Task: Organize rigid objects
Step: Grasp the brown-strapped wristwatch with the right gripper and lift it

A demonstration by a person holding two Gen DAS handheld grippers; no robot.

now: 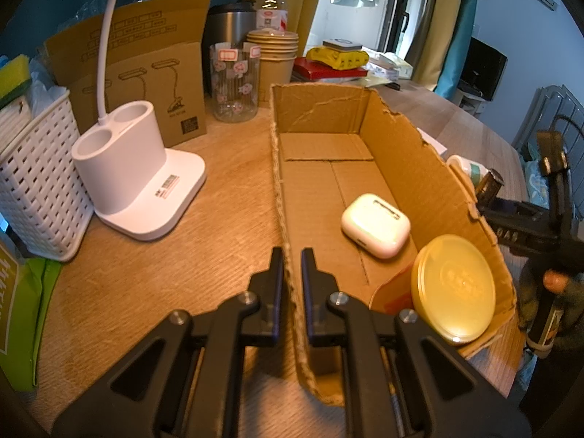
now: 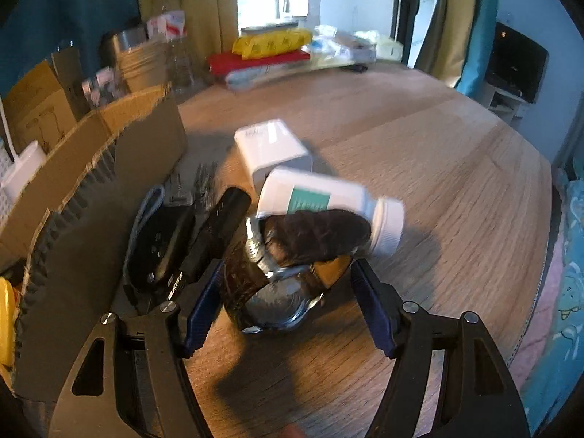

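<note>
Inside, only the left view shows the torn cardboard box [image 1: 401,153], its wall pinched by the left gripper [image 1: 292,266]; the right view shows the right gripper [image 2: 286,281] spread around a brown-strapped wristwatch [image 2: 284,277]

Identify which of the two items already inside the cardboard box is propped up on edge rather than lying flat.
The round yellow tin: it stands tilted on edge against the cardboard box's right wall. The white earbud case lies flat on the box floor.
</note>
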